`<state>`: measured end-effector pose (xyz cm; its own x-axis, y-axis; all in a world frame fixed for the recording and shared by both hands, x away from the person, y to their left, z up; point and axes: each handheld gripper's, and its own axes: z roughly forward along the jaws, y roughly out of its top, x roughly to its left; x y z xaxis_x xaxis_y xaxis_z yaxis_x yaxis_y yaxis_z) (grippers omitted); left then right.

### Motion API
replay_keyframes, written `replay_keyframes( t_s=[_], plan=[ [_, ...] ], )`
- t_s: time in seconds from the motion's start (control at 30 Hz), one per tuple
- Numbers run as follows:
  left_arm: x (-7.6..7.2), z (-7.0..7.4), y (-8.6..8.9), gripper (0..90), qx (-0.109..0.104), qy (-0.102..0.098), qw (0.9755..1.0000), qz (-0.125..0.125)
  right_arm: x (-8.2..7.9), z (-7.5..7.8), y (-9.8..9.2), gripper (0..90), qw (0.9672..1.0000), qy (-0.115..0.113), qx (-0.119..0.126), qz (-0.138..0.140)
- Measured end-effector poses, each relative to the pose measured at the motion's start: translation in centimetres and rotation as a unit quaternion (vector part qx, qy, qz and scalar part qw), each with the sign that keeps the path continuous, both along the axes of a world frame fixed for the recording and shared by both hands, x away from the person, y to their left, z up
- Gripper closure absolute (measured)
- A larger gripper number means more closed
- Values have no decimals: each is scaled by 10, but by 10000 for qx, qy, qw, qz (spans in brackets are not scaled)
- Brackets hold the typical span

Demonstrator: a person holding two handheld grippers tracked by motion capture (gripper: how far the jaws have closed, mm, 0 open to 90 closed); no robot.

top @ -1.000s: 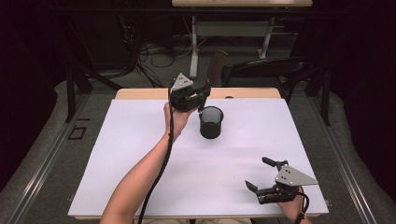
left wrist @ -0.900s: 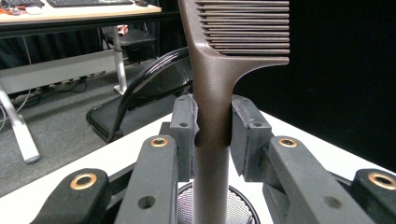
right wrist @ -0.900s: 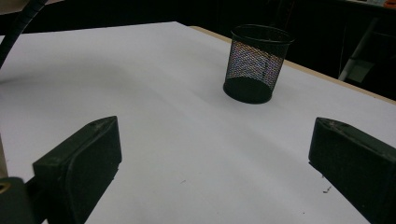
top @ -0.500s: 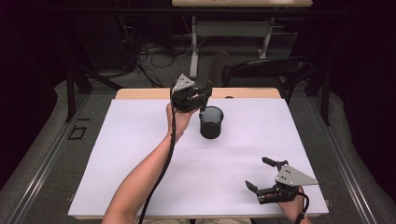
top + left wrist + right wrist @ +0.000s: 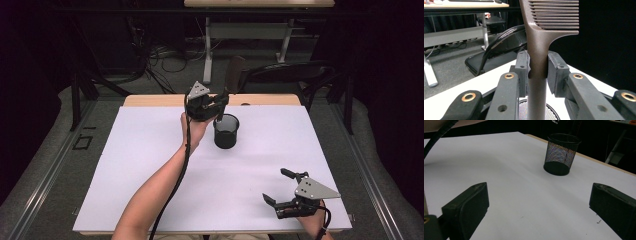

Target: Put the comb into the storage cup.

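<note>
- High view: my left forearm reaches fwd across the white sheet [image 5: 150,150], hand raised, left gripper [image 5: 212,104] held just above & beside the mesh cup [image 5: 226,131]. It's clamped on the brown comb [image 5: 233,75], which sticks up and away over the far table edge, handle end at the cup's rim.
- High view cont.: my right gripper [image 5: 280,191] rests low at the near right corner, jaws spread wide, nothing in them, well apart from the cup. Wooden table edge at the far side, grey floor, black chair [image 5: 285,72] and cables behind, room dark.
- Left gripper view: pads [image 5: 522,67] pinch the comb [image 5: 537,50] handle from both sides; comb upright, matte brown plastic, fine teeth at top. Cup's mesh [image 5: 522,110] right below the handle.
- Right gripper view: black rubbery pads [image 5: 471,200] far apart w/ bare white sheet between; cup [image 5: 561,152] ahead, round, black wire mesh, solid base, standing upright.
</note>
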<state>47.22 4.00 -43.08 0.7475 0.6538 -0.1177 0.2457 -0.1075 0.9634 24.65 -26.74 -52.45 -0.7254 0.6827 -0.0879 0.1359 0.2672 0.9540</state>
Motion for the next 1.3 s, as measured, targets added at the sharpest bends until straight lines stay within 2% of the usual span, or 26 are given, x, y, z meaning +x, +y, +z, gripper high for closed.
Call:
replay_keyframes(
  t_s=[0.93,1.3],
  plan=[
    [8,-15,-10,724,-97,-9,9999,42,0,0,0,20,10000,6,0,5],
    [12,-22,-12,724,-195,86,9997,71,0,0,0,20,10000,-3,-5,7]
  ],
)
